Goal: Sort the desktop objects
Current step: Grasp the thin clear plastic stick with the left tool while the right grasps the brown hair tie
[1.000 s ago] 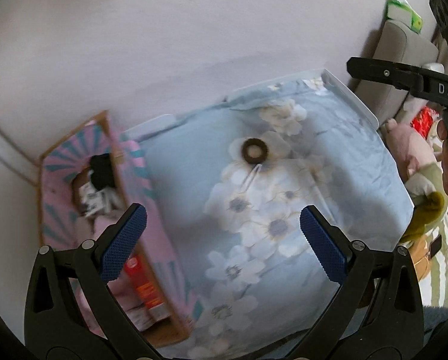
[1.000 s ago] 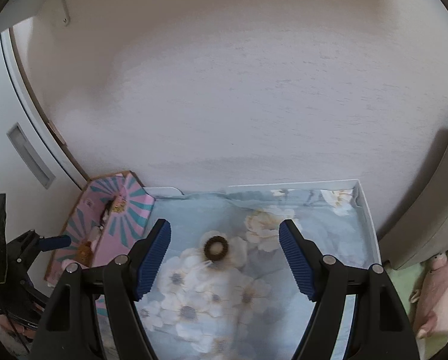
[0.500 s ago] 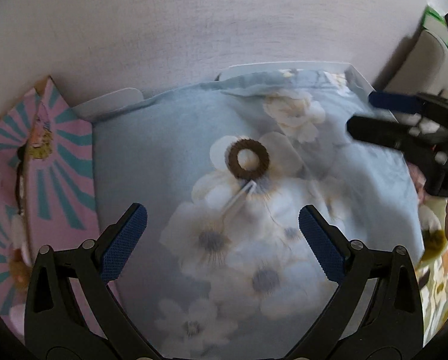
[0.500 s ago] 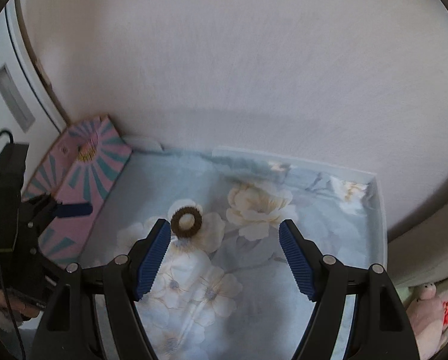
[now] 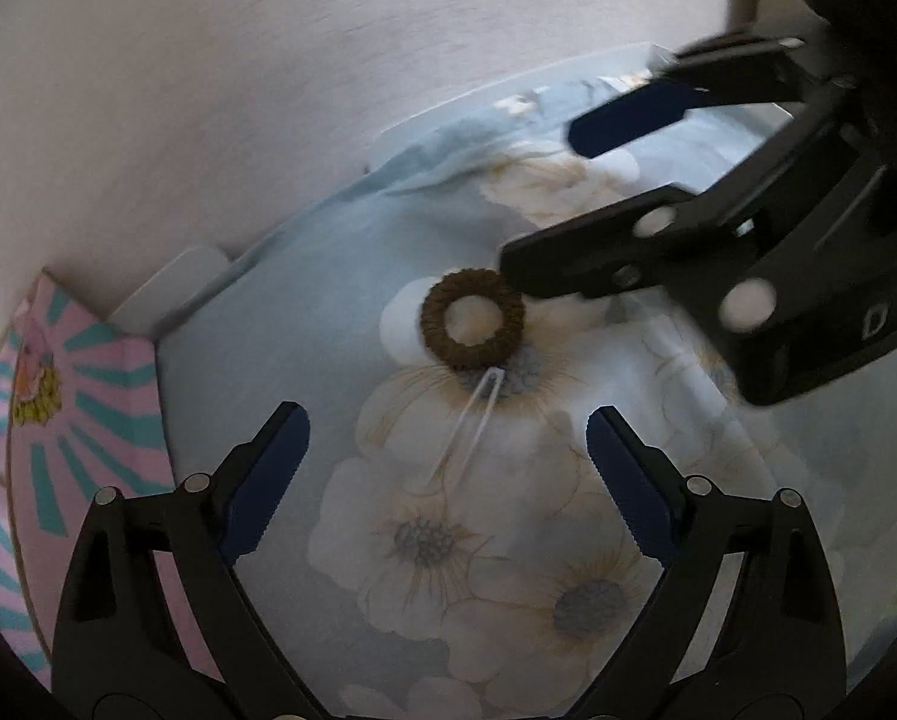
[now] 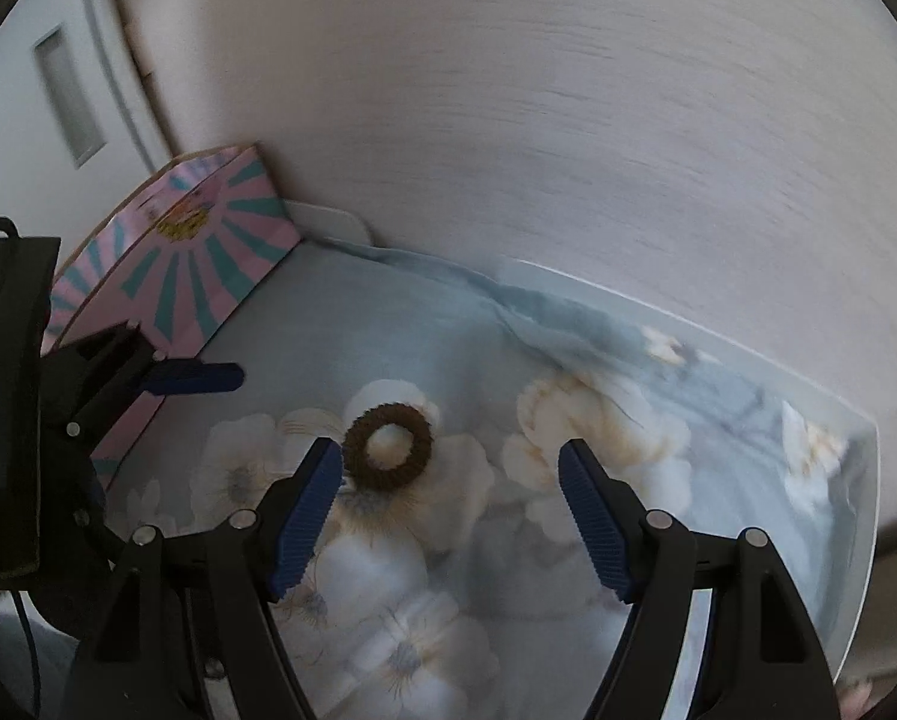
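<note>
Two grippers hover over a brown hair tie on a flowered cloth.

The hair tie (image 5: 472,319) is a fuzzy brown ring lying flat on a blue cloth (image 5: 304,324) printed with pale blossoms, near the middle of the left wrist view; being round, it has no long axis. A thin clear clip (image 5: 469,420) lies just below it, its long axis running from the ring toward the lower left. The cloth covers a white tray (image 6: 856,564) with a low rim, against a pale textured wall (image 6: 568,120). At the left stands a pink cardboard box (image 6: 208,252) with teal rays; its contents are hidden. The left gripper (image 5: 448,474) is released, its ribbed blue pads having just been closing slightly, with only cloth and the clip's end between them. The right gripper (image 6: 451,516) is also released, its left pad (image 6: 304,516) just beside the ring.
</note>
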`<action>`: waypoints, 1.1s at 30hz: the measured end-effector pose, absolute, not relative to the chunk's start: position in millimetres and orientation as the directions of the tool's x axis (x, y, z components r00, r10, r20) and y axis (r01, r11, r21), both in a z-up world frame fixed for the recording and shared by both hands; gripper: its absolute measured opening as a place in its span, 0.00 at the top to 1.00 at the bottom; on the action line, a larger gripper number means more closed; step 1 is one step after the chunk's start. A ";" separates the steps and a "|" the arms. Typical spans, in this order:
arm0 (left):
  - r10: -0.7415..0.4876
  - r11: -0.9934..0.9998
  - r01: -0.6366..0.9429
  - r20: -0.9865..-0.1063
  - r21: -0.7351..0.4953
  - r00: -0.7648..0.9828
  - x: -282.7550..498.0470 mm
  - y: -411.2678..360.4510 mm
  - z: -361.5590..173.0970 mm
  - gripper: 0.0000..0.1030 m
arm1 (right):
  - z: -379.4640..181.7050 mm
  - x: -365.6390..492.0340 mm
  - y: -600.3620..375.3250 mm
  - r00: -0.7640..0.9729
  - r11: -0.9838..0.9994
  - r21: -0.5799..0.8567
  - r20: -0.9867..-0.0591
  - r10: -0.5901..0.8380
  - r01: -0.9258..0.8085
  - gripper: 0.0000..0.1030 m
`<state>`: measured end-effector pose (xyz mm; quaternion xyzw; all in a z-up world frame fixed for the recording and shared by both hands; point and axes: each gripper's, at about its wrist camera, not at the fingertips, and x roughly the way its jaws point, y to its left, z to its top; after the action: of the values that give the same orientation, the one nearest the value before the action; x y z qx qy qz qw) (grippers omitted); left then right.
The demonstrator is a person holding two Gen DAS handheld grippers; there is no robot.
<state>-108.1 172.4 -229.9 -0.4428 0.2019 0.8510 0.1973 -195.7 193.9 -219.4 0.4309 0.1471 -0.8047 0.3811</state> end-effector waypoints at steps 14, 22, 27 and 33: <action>0.244 -0.861 -0.507 -0.852 0.028 -0.462 -120.6 159.4 -243.3 0.32 | -254.1 -195.4 161.4 -0.257 -0.568 0.083 -0.832 -0.492 0.819 0.50; 0.305 -0.842 -0.539 -0.848 -0.027 -0.434 -115.8 159.1 -241.6 0.59 | -264.0 -192.8 153.3 -0.292 -0.564 0.021 -0.840 -0.458 0.825 0.50; 0.322 -0.830 -0.557 -0.844 -0.034 -0.428 -112.1 162.1 -240.2 0.74 | -267.1 -195.3 156.1 -0.288 -0.565 0.028 -0.839 -0.462 0.824 0.50; 0.313 -0.843 -0.536 -0.852 -0.046 -0.420 -114.4 159.6 -238.6 0.88 | -266.4 -190.7 154.0 -0.311 -0.543 -0.020 -0.837 -0.450 0.839 0.81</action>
<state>-114.4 159.6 -238.6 -0.4746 0.1175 0.8343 0.2546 -190.7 154.0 -266.4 0.4141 0.2352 -0.7746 0.4161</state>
